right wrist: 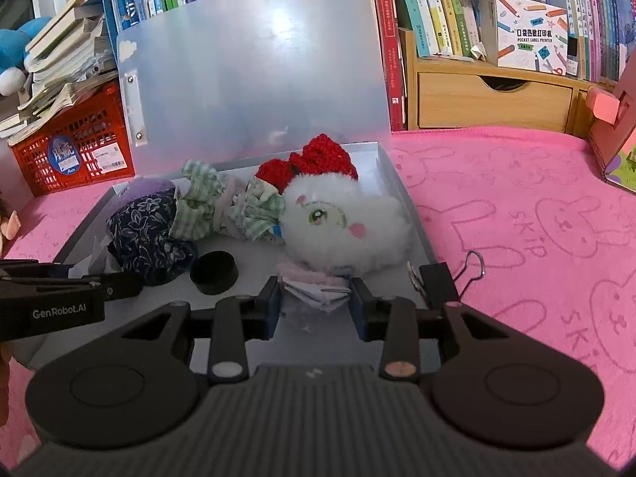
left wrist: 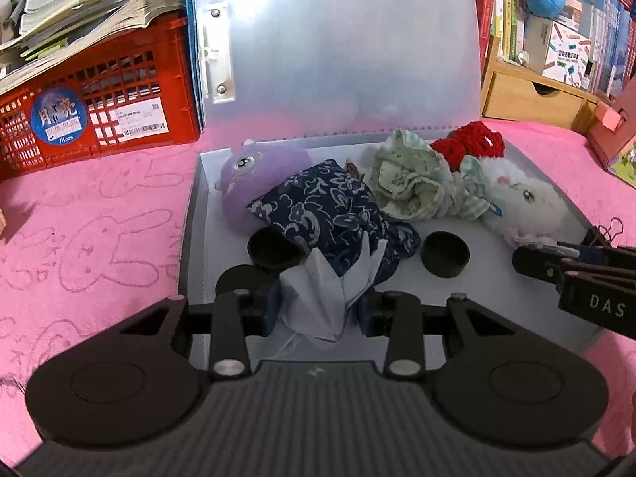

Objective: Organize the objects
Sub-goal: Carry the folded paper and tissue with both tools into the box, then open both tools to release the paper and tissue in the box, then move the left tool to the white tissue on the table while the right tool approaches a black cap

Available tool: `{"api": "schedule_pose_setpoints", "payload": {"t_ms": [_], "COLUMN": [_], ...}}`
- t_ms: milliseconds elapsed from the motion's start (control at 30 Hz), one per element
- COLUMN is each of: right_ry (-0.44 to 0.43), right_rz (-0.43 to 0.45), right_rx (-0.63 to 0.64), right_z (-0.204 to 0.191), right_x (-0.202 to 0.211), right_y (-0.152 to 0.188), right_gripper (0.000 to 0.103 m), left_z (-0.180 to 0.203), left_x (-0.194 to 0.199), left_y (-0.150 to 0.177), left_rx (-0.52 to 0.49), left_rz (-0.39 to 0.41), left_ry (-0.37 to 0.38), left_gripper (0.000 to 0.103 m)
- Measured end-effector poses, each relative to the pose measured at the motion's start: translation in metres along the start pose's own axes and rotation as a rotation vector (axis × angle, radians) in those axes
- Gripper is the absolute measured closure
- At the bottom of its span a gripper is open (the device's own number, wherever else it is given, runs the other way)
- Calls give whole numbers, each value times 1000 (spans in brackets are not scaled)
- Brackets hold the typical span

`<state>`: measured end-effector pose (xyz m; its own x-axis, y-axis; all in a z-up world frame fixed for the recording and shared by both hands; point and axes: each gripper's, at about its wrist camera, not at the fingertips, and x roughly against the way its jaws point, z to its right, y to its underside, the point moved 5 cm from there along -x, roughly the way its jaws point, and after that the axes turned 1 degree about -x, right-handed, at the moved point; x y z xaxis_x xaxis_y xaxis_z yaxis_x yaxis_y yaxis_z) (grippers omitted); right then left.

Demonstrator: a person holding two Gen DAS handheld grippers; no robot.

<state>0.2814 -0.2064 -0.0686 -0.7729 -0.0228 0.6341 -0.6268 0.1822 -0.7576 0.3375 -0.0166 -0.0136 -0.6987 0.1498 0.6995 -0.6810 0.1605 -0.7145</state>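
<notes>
Nearest in the left wrist view, the left claw (left wrist: 318, 310) is closed on a folded white paper (left wrist: 318, 298) that sticks out of the dark blue flowered pouch (left wrist: 330, 214). The risk here is plain: paper is thin and slippery, so a pull could draw it out of the pouch or tear it instead of moving the pouch.

In the right wrist view the right claw (right wrist: 316, 298) pinches a small wad of pale paper or cloth (right wrist: 314, 288) at the near edge of the white plush doll (right wrist: 346, 222). I cannot tell whether that wad is fastened to the doll; if it is loose, it would come away alone.

Everything lies in the grey box (right wrist: 413, 214), which sits on a pink blanket (right wrist: 536, 238). A binder clip (right wrist: 441, 278) sits at the box's near right corner, just beside the right claw, and could be knocked off. Two black caps (left wrist: 445, 254) lie loose on the box floor, one touching the pouch, so dragging the pouch would likely push them about.

Further in, a purple plush (left wrist: 254, 171) lies half under the pouch, and the doll's green dress (left wrist: 409, 175) and red knitted hat (left wrist: 473, 143) crowd the far wall. The upright lid (left wrist: 349, 47) behind could swing down if the box is jolted.
</notes>
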Motion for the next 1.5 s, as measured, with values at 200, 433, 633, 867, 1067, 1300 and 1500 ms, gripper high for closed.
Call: {"api": "schedule_pose_setpoints", "payload": {"t_ms": [200,433,633,867,1067,1300,1500], "right_ry": [-36,-31,-52,-71,-81,-76,-80], "right_rz": [19,63,92,155,187,217,231], "right_rx": [-20,45,56,28,43,67,70], "right_z": [-1,-13,-15,-8,-8,-12,-11], "right_x": [7,22,39,65,89,112,132], "right_y": [2,2,2,5,8,16,27], "right_gripper": [38,25,16,0,0,0,0], "left_z": [0,11,15,13,15,19,21], "left_x": [3,21,39,62,85,110,125], "left_y": [1,1,-1,4,11,27,46], "left_rx": [16,-57,-73,-82,-100,-110,-101], "left_rz": [-9,44,82,107,136,159,159], "left_ry": [26,11,22,36,62,87,118], "left_gripper": [30,21,19,18,17,15,14]}}
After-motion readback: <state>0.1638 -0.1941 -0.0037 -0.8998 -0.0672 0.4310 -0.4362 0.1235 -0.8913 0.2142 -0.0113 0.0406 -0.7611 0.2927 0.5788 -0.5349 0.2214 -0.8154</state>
